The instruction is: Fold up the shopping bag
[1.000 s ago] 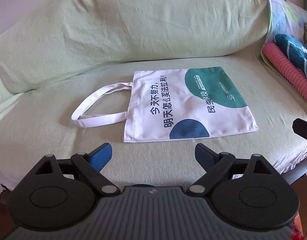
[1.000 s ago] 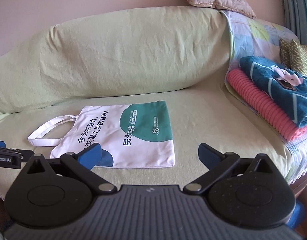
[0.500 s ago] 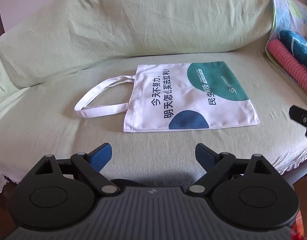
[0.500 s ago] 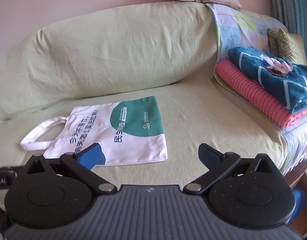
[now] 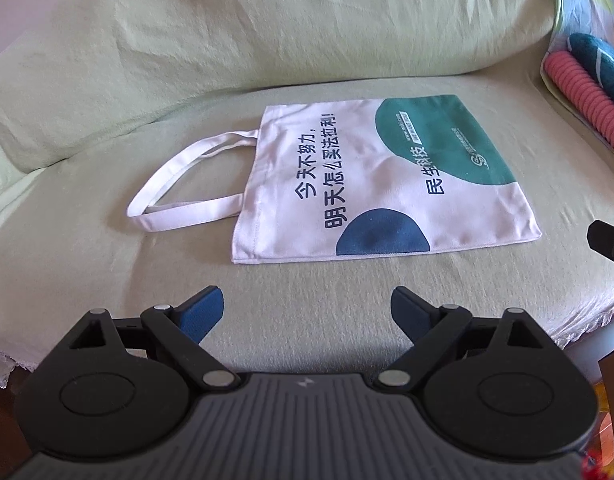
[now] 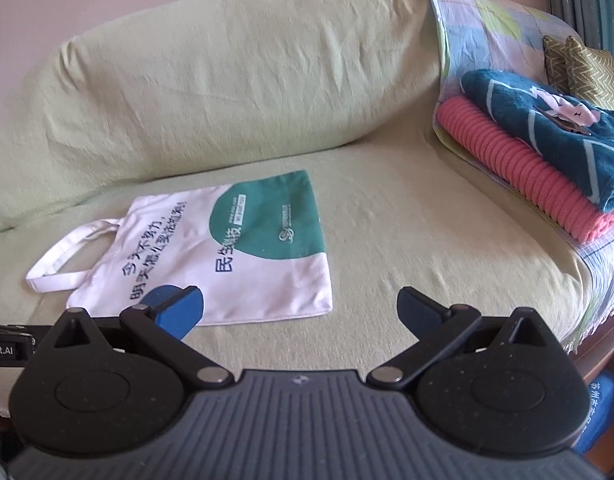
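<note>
On the green-covered sofa (image 5: 107, 280), the shopping bag (image 5: 371, 184) lies flat and unfolded.
Handles (image 5: 179, 188) trail off to the left; the left gripper (image 5: 307, 312) hovers near its front edge, jaws spread wide and empty, and the right gripper (image 6: 299, 308) likewise gapes empty. Folded blankets (image 6: 547, 152) sit far right.

A sofa (image 6: 387, 208) draped in pale green cloth carries a flat white shopping bag (image 6: 227, 256); right of the bag, folded blankets (image 6: 547, 152).
</note>
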{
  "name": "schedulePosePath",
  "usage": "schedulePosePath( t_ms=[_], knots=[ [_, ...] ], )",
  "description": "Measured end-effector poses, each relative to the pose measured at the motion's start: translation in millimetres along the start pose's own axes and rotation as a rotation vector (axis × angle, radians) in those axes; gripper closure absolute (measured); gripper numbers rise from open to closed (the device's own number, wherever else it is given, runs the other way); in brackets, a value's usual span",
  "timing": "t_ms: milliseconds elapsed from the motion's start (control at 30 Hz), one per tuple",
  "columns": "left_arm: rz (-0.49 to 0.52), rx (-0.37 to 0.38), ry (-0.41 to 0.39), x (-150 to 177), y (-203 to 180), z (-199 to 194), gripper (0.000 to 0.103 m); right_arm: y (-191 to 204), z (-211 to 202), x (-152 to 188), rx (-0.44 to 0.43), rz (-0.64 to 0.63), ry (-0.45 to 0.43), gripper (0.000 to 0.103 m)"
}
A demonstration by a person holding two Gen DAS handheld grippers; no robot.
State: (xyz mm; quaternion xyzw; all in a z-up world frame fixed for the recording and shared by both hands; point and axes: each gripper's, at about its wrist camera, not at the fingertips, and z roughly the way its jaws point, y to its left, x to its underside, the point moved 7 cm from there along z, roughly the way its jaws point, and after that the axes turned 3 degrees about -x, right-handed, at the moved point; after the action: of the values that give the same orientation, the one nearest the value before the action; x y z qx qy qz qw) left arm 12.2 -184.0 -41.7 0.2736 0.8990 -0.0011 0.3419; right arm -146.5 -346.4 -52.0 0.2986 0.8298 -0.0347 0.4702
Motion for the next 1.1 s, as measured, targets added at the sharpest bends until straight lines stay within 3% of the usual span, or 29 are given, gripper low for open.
schedulePosePath(
  t_ms=[433,533,567,633,733,833,933,1000,1100],
  knots=[
    [0.021,0.013,0.061,-15.5,-3.1,56.3,0.011,6.2,51.5,-3.9,-0.013,-0.056,0.067,0.001],
    [0.084,0.01,0.032,-13.6,1.1,67.9,0.011,8.2,63.6,-1.7,-0.029,-0.114,0.066,0.001],
    [0.125,-0.002,0.014,-12.4,2.3,70.5,0.011,8.7,67.2,-1.5,-0.034,-0.144,0.06,0.001],
    [0.32,-0.096,-0.051,-6.2,3.7,77.7,0.011,9.8,73.0,1.7,-0.034,-0.251,0.033,0.001],
    [0.546,-0.163,-0.131,3.5,1.2,85.2,0.011,12.8,81.4,10.9,-0.04,-0.461,-0.008,0.001],
    [0.775,-0.161,-0.206,17.6,-3.5,99.8,0.011,19.7,90.0,23.0,-0.049,-0.702,-0.028,0.002],
    [0.958,-0.174,-0.257,26.2,-3.6,115.7,0.021,27.0,98.1,43.4,-0.06,-0.963,-0.039,0.015],
    [1.029,-0.177,-0.26,29.1,-1.8,123.8,0.022,29.0,102.8,53.7,-0.069,-1.076,-0.033,0.021],
    [1.123,-0.163,-0.28,33.2,1.1,131.9,0.022,32.8,108.3,60.8,-0.09,-1.12,-0.011,0.028]
  ],
)
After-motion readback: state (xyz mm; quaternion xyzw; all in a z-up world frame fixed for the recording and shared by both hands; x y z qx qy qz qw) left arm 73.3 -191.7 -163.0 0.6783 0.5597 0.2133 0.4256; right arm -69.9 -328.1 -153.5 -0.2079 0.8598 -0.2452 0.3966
